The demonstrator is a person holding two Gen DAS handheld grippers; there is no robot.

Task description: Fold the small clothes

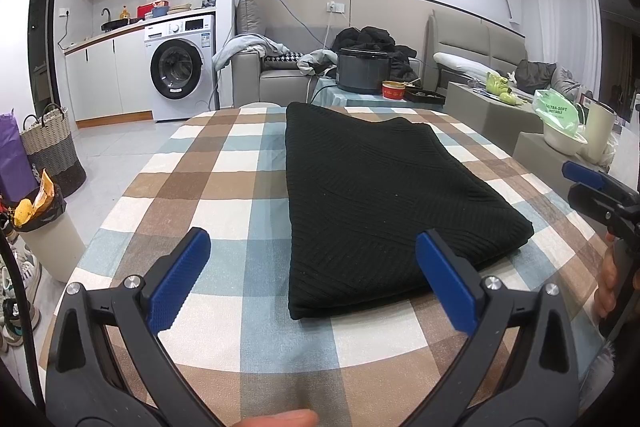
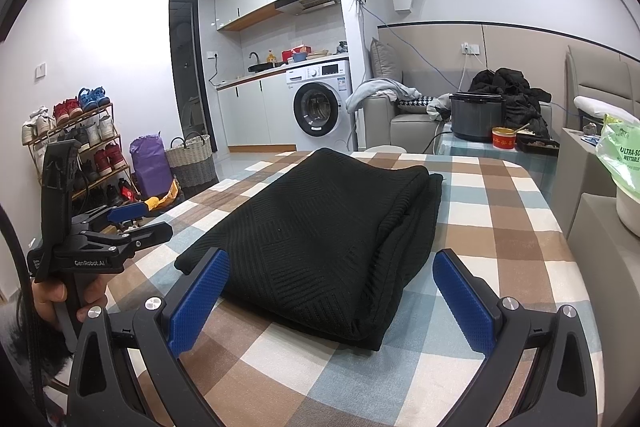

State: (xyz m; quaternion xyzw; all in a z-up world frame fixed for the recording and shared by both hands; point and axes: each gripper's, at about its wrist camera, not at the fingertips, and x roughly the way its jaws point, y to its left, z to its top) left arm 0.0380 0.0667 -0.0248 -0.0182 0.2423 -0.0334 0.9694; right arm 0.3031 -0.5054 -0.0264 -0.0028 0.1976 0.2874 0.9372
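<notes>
Both claws, left claw (image 1: 312,279) and right claw (image 2: 332,291), are wide apart, so pinch the black sweater (image 1: 384,203) edge at 12 o'clock evenly.

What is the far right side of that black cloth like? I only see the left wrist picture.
Observer: The black cloth is doubled; its right edge shows stacked layers.
Operator: Are the right tongs holding it?
Observer: No. The right tongs are open at its near end, gripping nothing.
Operator: What is left of the table?
Observer: A shoe rack stands there.
</notes>
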